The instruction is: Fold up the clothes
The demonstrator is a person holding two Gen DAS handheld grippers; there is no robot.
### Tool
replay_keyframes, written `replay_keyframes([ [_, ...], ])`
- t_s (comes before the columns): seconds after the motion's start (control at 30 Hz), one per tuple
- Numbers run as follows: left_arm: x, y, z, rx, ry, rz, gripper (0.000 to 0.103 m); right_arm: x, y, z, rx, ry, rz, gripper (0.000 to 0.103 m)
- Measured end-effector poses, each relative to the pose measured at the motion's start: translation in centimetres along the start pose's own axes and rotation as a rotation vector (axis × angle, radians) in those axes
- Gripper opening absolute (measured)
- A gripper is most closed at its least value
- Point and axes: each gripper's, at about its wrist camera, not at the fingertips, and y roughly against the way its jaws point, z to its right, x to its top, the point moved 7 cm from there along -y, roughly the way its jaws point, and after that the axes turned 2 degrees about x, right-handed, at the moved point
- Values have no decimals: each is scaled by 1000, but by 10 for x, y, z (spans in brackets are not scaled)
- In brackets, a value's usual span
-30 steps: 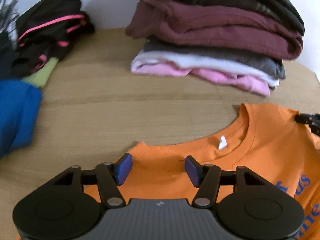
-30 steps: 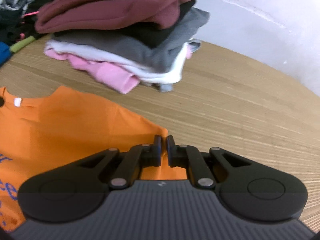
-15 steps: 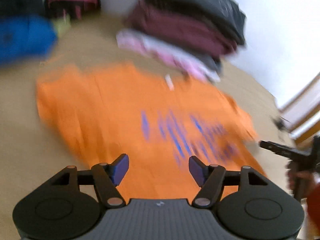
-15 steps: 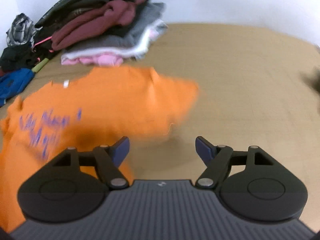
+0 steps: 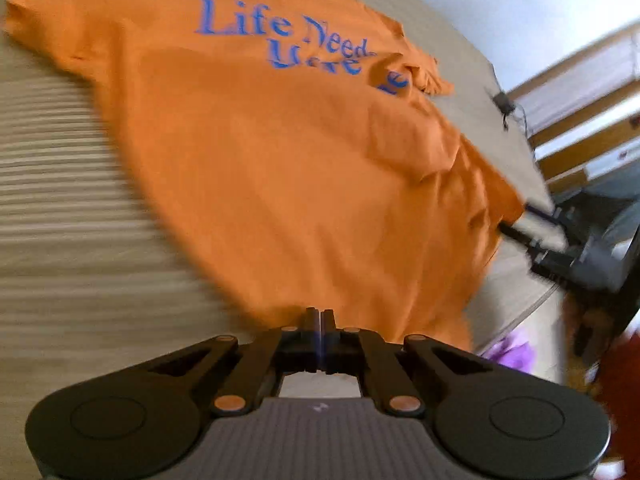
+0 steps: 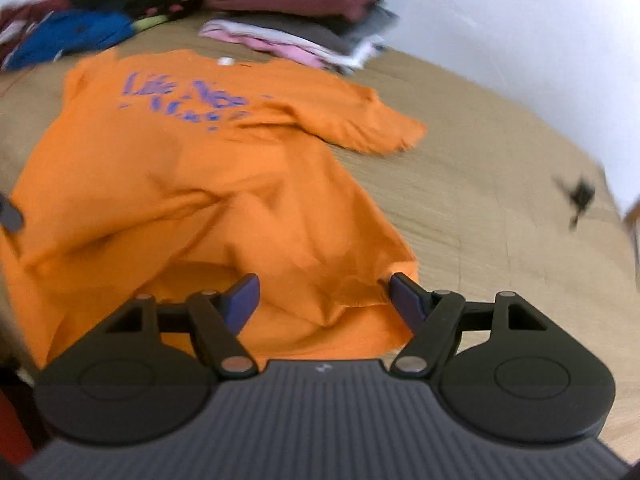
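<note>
Both grippers have left the collar end of the orange T-shirt (image 5: 280, 152) and now sit at its hem, near the front edge of the tabletop (image 5: 60, 208). One second back the left gripper (image 5: 319, 316) stood open over the neckline; its jaws have just been closing and now meet, right at the hem's edge — whether cloth is pinched between them cannot be told, since the tips hide the spot. The right gripper (image 6: 324, 296), pinched shut on the shirt's edge a second ago, now stands with its jaws wide apart over the hem's right corner, orange cloth lying between the blue pads (image 6: 242, 300) but not pressed by them.

The shirt lies spread front-up across the middle of the tabletop, blue lettering (image 5: 280, 36) toward the far edge, one short sleeve (image 6: 360, 124) flung out to the right, and the lower part rumpled into folds. Beyond the collar, by the far edge, a stack of folded clothes (image 6: 296, 12) stands — with a loose heap of dark and blue garments (image 6: 72, 36) toward the far left corner. A small black object (image 6: 580, 196) lies near the right edge.
</note>
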Motion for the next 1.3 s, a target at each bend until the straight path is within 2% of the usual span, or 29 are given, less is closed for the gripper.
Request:
replay_keyframes([
  [0.13,-13,40,-71,112,92,72,0,3,20,-21,13,70,34,74],
  [0.23,-10,60,-92,149,61,114,0,-3,13,-35,-29,265,0,74],
  [0.27,-8,62,-87,140,46,117,7,-5,10,-38,-38,333,-7,71],
  [0.3,-5,60,-76,128,25,115,13,-6,7,-38,-44,387,-15,66],
  [0.37,1,55,-50,88,-35,105,44,-1,-1,-35,-49,424,-36,64],
  [0.4,4,48,-27,32,-104,88,52,4,-4,-32,-41,423,-24,64],
  [0.43,7,41,-1,-26,-183,72,66,11,-6,-29,-42,417,-7,63],
  [0.47,11,34,24,-74,-261,59,72,15,-10,-27,-45,415,-2,63],
  [0.5,16,27,47,-112,-322,53,73,16,-14,-25,-36,419,-17,63],
  [0.57,25,12,88,-163,-382,53,73,14,-27,-25,-11,451,-49,59],
  [0.63,34,-8,119,-179,-391,44,73,12,-33,-27,19,485,-38,42],
  [0.67,39,-19,133,-178,-396,39,73,12,-32,-29,36,500,-25,17],
  [0.7,41,-29,145,-159,-410,41,73,13,-25,-32,44,511,11,8],
  [0.77,44,-46,161,-67,-441,75,73,17,-5,-36,102,499,88,5],
  [0.83,47,-62,175,-13,-438,105,71,23,25,-36,179,466,158,4],
  [0.9,56,-71,180,2,-382,135,73,18,43,-30,164,531,188,4],
  [0.93,60,-78,181,38,-358,143,72,16,52,-27,160,559,202,4],
  [1.0,63,-89,179,126,-335,141,69,14,63,-18,192,528,212,4],
  [1.1,55,-102,171,186,-339,113,40,14,78,-8,233,502,239,4],
  [1.13,50,-100,166,209,-368,131,15,14,83,-5,249,493,247,4],
  [1.17,48,-98,163,236,-402,156,5,14,87,-4,262,486,251,4],
  [1.3,28,-76,154,229,-463,197,3,6,99,-18,315,487,239,4],
])
